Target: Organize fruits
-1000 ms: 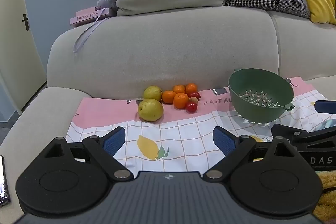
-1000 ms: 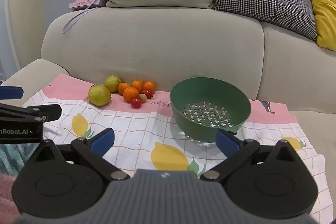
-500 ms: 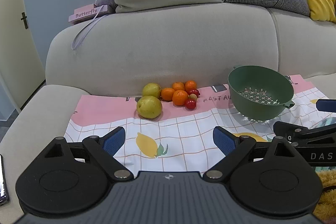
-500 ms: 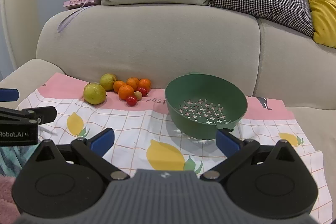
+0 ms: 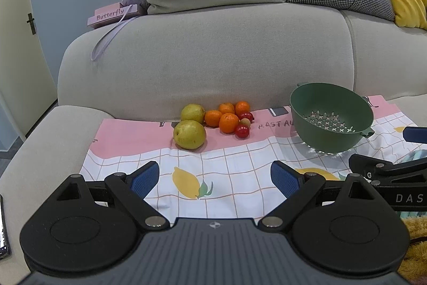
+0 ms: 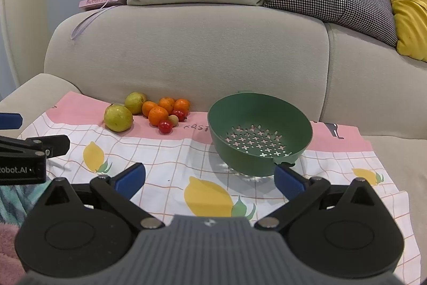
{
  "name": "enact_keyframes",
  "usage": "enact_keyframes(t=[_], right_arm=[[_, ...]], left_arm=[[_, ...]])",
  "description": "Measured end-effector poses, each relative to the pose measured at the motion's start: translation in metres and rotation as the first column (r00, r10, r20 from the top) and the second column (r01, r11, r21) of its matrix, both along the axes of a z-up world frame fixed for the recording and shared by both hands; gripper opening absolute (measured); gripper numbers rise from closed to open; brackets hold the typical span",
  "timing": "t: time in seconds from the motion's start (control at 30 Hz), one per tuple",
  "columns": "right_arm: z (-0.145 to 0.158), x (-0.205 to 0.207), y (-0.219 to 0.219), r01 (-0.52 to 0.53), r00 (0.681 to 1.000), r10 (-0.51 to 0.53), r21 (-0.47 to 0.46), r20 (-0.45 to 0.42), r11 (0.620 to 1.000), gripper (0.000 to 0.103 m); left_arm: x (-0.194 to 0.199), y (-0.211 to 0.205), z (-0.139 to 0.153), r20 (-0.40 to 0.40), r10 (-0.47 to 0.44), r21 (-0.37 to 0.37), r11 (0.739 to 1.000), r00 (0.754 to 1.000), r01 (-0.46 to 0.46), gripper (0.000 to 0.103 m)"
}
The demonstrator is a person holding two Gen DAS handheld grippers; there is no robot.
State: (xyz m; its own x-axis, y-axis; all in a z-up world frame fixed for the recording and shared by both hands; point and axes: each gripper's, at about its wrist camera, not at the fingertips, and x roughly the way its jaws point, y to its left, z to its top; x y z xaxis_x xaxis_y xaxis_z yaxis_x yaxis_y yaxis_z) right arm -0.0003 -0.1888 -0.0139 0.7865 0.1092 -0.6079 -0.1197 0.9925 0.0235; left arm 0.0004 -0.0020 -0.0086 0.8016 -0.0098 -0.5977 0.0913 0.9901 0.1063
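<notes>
Fruits [image 5: 213,120] are sitting bunched on the cloth [image 5: 226,167] against the sofa back, left of the empty colander [image 6: 260,132]. You're holding both claws, left [image 5: 214,178] and right [image 6: 209,178], wide open, gripping nothing.

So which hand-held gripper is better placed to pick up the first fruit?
Probably the left hand-held gripper: open, facing the near pear. The right hand-held gripper, also open, sits nearer the empty colander.
</notes>
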Motion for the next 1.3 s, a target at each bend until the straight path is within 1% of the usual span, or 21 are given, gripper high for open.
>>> enact_keyframes(t=[0.2, 0.3, 0.4, 0.47, 0.57, 0.73, 0.87, 0.97, 1.03, 1.1, 1.17, 1.23, 1.3], right_arm=[[0.0, -0.001, 0.0, 0.009, 1.0, -0.009, -0.001, 0.0, 1.0, 0.099], [0.0, -0.002, -0.001, 0.013, 1.0, -0.013, 0.0, -0.003, 1.0, 0.099], [0.0, -0.002, 0.0, 0.017, 1.0, -0.017, 0.002, -0.007, 1.0, 0.099], [0.0, -0.002, -0.001, 0.019, 1.0, -0.019, 0.003, -0.008, 1.0, 0.099], [0.0, -0.002, -0.001, 0.018, 1.0, -0.018, 0.007, -0.008, 1.0, 0.099], [0.001, -0.002, -0.003, 0.008, 1.0, -0.007, 0.034, -0.007, 0.999, 0.099], [0.002, -0.001, -0.003, 0.005, 1.0, -0.005, 0.044, -0.006, 0.999, 0.099], [0.002, 0.0, 0.0, -0.001, 1.0, 0.001, 0.025, -0.005, 1.0, 0.099], [0.001, 0.002, 0.002, -0.01, 1.0, 0.01, 0.015, -0.005, 1.0, 0.099], [0.001, 0.004, 0.004, -0.027, 1.0, 0.027, 0.008, 0.011, 1.0, 0.099], [0.001, 0.009, 0.008, -0.028, 0.999, 0.028, -0.026, 0.019, 0.999, 0.099], [0.001, 0.013, 0.011, -0.029, 0.999, 0.031, -0.053, 0.025, 0.998, 0.099], [0.0, 0.018, 0.013, -0.039, 0.999, 0.04, -0.062, 0.026, 0.997, 0.099]], left_arm=[[-0.001, -0.001, 0.001, -0.007, -0.003, -0.021, 1.0, 1.0, 0.002, 0.103], [0.0, -0.003, 0.001, -0.006, -0.003, 0.003, 1.0, 1.0, 0.003, 0.103], [-0.001, -0.003, 0.001, -0.005, -0.003, 0.006, 1.0, 1.0, 0.003, 0.103], [0.0, -0.004, 0.0, -0.001, -0.004, 0.027, 1.0, 1.0, 0.004, 0.103], [0.0, -0.006, -0.001, -0.001, -0.006, 0.037, 0.999, 1.0, 0.006, 0.103], [0.003, -0.007, -0.002, -0.016, -0.015, 0.041, 0.999, 1.0, 0.016, 0.103], [0.006, -0.005, -0.003, -0.036, -0.031, 0.027, 0.999, 0.999, 0.032, 0.103], [0.014, -0.003, -0.001, -0.054, -0.045, 0.015, 0.999, 0.998, 0.046, 0.103], [0.02, -0.001, 0.0, -0.04, -0.049, 0.005, 0.999, 0.998, 0.049, 0.103], [0.027, -0.001, 0.001, -0.034, -0.056, 0.019, 0.998, 0.998, 0.056, 0.103], [0.036, 0.001, 0.002, -0.039, -0.067, 0.027, 0.997, 0.997, 0.068, 0.103], [0.044, 0.004, 0.002, -0.039, -0.071, 0.022, 0.997, 0.997, 0.072, 0.102], [0.054, 0.008, 0.001, -0.056, -0.069, 0.021, 0.997, 0.996, 0.07, 0.102]])
